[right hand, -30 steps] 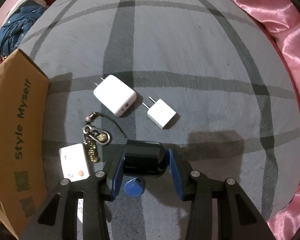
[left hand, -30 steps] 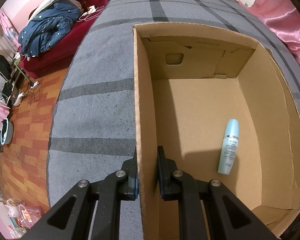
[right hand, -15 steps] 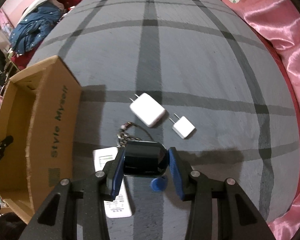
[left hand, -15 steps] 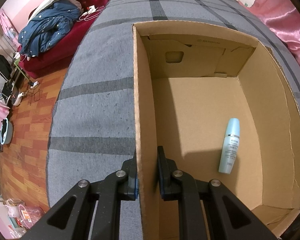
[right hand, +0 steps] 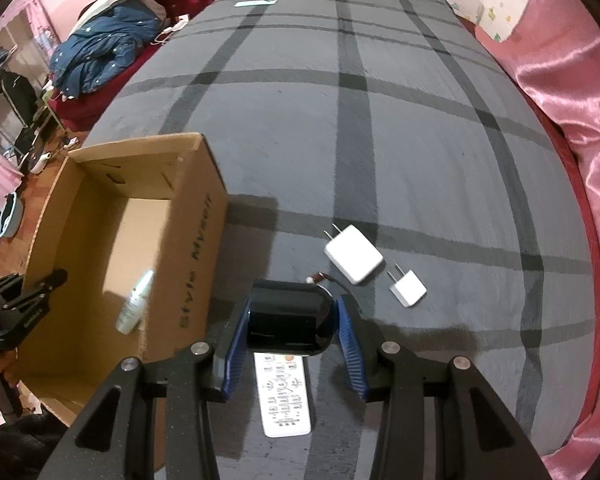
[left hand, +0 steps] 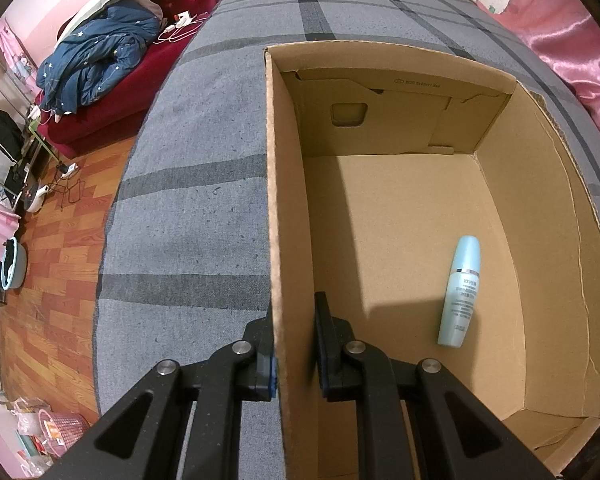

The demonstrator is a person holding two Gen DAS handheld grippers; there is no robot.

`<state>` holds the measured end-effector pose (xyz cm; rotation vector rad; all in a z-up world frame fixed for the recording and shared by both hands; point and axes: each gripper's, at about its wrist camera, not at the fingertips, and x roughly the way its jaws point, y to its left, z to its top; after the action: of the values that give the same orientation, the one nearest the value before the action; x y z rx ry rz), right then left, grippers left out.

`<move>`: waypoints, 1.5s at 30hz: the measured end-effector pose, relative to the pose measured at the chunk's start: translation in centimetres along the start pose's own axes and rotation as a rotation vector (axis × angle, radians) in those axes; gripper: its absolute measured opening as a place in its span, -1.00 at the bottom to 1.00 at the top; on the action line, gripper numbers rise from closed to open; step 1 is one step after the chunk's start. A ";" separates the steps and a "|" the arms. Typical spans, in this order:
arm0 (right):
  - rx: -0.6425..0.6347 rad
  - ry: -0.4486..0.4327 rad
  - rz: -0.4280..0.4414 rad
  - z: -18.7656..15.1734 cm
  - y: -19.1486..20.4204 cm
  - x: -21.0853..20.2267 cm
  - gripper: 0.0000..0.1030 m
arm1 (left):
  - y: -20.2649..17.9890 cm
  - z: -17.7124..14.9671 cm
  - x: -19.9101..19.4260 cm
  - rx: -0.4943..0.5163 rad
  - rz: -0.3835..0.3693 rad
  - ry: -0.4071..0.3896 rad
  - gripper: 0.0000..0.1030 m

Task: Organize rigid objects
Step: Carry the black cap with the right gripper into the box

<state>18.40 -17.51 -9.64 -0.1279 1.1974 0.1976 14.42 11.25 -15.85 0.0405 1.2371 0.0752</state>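
Right gripper (right hand: 290, 330) is pinching a black case (right hand: 290, 320) above the grey blanket (right hand: 380, 140); left gripper (left hand: 296, 354) is clamping the cardboard box (left hand: 274, 200) wall.

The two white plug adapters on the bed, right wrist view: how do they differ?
Size: the larger adapter is clearly bigger than the smaller adapter.
Place: the larger adapter lies farther up the grey plaid bedspread; the smaller adapter sits below and to its right, with a small gap between them.
Shared: both are white and boxy, lie flat, and have two prongs pointing up-left in the picture. Neither is gripped.
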 end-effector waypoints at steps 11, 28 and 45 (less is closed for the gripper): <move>-0.067 -0.015 0.026 1.8 4.5 -1.0 -0.12 | 0.0 0.0 0.1 -0.001 0.000 0.001 -0.71; -0.150 0.001 0.105 2.4 12.7 0.7 -0.12 | 0.0 0.0 0.1 0.000 0.002 0.001 -0.71; -0.139 0.092 0.099 2.1 16.4 7.3 -0.12 | -0.1 0.0 0.0 0.000 0.002 0.000 -0.71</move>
<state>19.26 -0.46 -15.57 -0.2007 1.2823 0.3651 14.39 11.20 -15.88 0.0417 1.2368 0.0772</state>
